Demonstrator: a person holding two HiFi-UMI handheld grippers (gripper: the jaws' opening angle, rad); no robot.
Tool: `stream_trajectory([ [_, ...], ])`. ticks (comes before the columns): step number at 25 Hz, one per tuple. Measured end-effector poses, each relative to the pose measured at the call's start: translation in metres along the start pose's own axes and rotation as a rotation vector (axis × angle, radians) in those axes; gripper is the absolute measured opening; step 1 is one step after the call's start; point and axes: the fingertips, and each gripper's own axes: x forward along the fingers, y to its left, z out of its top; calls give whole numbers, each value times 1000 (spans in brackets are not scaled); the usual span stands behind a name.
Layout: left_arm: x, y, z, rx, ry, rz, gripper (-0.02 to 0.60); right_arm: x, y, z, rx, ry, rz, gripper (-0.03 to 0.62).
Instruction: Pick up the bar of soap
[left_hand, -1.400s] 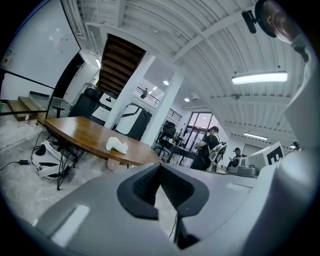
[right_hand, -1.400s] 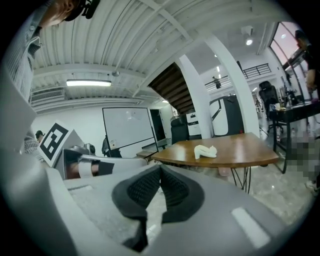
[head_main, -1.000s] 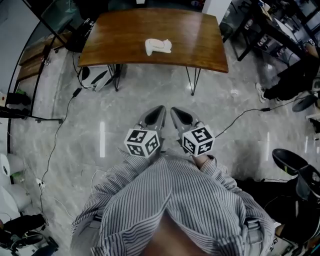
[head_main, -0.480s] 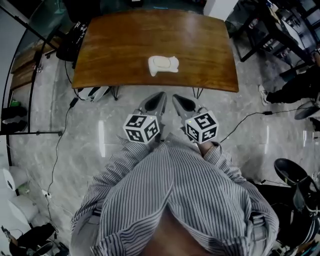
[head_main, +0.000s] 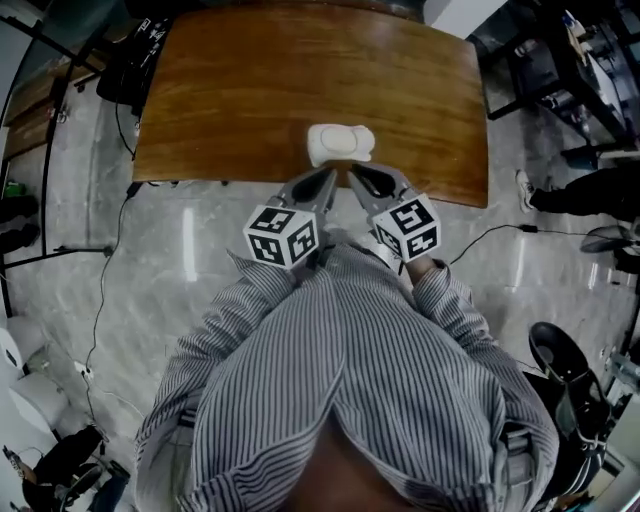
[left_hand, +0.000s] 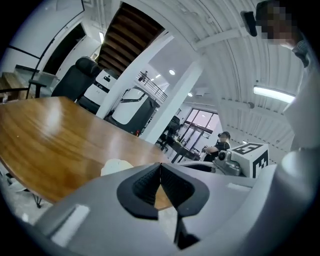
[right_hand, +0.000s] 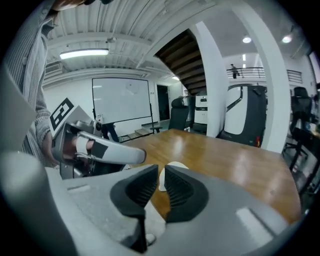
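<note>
Left gripper: held low at the table's near edge, just left of centre. In its own view the jaws are seen pressed together with nothing between them. It is judged to be kept shut because no part in the pickup is asked of it yet.
Left marker cube: carried behind those jaws, close in front of the person's striped shirt.
Wooden table: a glossy brown top, bare apart from the soap, so the approach is judged to be unobstructed.
Bar of soap: white and rounded, laid flat on the table near its front edge. It is placed just beyond the two grippers' tips and between them, and is touched by neither. From the left gripper it is glimpsed to the left of the jaws. From the right gripper it is seen almost dead ahead.
Right gripper: held just right of centre, tips angled toward the soap. Its jaws are parted by only a narrow slit and are opening, and nothing is gripped between them. The soap is lined up past that slit, so this gripper is judged to be the one readied for the grasp.
Step in hand: the approach. A wider spread is judged to be needed before the soap can be straddled.
Floor cable: trailed over the pale floor at the right, well apart from the work.
</note>
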Motion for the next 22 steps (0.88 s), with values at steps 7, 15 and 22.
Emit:
stream_trajectory([
  [7,14,19,-7,-98,-4,71,9,36,-22,-26,-279,188,234,84],
  [15,30,34,-19,-146,2,101,37,82,-45,-41,-668,424,427,189],
  [22,32,50,-28,-209,-23,169,40,103,-47,-60,-796,535,582,270],
])
